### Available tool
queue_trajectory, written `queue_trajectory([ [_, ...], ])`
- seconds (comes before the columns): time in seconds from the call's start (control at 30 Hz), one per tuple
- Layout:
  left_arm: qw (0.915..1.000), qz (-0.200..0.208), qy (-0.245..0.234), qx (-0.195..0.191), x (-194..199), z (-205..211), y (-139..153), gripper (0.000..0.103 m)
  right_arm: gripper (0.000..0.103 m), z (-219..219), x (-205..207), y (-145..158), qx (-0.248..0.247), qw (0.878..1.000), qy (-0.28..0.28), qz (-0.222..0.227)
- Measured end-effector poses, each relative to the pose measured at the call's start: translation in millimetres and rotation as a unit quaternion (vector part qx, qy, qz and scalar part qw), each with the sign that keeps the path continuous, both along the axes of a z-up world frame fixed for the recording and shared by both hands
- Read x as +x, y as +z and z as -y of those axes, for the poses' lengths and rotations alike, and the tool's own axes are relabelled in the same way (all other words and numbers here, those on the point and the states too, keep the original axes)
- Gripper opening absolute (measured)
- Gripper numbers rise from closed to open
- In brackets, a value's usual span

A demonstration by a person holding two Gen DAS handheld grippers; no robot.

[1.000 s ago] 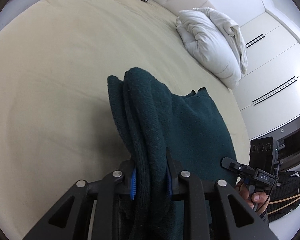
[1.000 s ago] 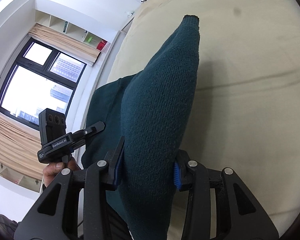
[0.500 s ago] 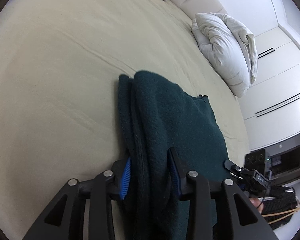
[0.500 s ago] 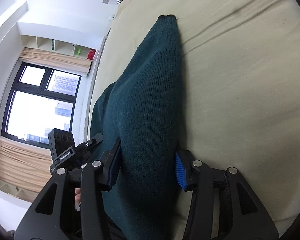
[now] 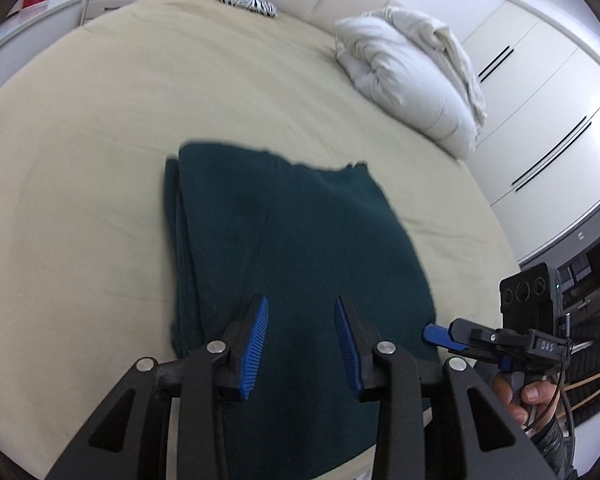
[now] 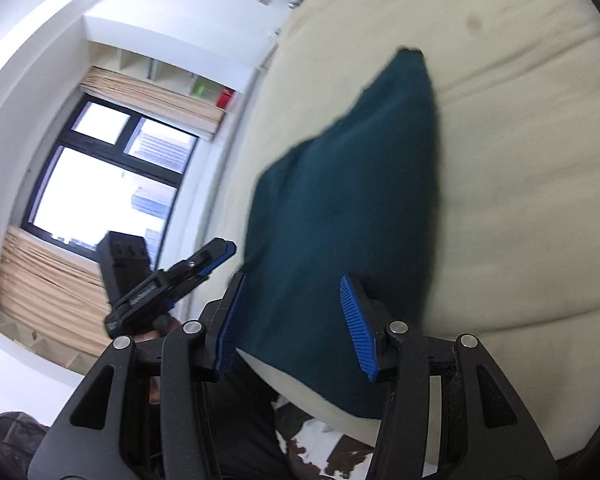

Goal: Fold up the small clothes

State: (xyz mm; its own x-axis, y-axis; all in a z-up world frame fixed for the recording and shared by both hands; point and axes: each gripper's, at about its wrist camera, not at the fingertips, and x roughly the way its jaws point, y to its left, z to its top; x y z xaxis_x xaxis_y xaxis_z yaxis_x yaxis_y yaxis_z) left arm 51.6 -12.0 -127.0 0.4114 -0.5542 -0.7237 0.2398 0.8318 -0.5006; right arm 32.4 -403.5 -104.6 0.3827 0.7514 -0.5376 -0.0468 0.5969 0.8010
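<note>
Both grippers have let go of the dark green garment (image 5: 296, 240), which a second ago was pinched between each pair of blue pads. It lies folded flat on the beige bed (image 5: 100, 128), near the bed's front edge. Left gripper (image 5: 300, 320) and right gripper (image 6: 292, 304) hover spread above the garment's near end, well apart from the white duvet (image 5: 412, 76).

Bright daylight from the window (image 6: 100, 168); motion blur, fisheye-bent edges.

One green garment (image 5: 292, 240) – two hand-held grippers – one duvet (image 5: 412, 80) – one bed (image 5: 100, 140).
</note>
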Motion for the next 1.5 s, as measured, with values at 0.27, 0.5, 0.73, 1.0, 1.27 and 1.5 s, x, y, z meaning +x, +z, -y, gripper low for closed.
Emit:
queue_trajectory([
  [0.27, 0.9998, 0.006, 0.01, -0.019, -17, -12, -6, 0.041, 0.045, 5, -17, 2, -0.013, 1.0, -0.016, -0.002],
  [0.5, 0.9788, 0.177, 0.065, 0.081, -62, -14, 59, 0.095, 0.05, -30, -39, 77, -0.212, 0.969, -0.051, 0.12],
  [0.73, 0.9402, 0.282, 0.115, 0.153, -100, -4, 108, 0.103, 0.093, -78, -78, 149, -0.339, 0.897, -0.101, 0.264],
  [1.0, 0.9265, 0.307, 0.147, 0.161, -120, -13, 149, 0.103, 0.103, -92, -115, 206, -0.386, 0.844, -0.16, 0.336],
  [1.27, 0.9441, 0.215, 0.15, 0.2, -97, -8, 121, 0.103, 0.103, -61, -134, 226, -0.368, 0.872, -0.175, 0.272],
  [1.5, 0.9601, 0.112, 0.126, 0.223, -88, 7, 70, 0.103, 0.103, -48, -102, 172, -0.376, 0.902, -0.155, 0.146],
])
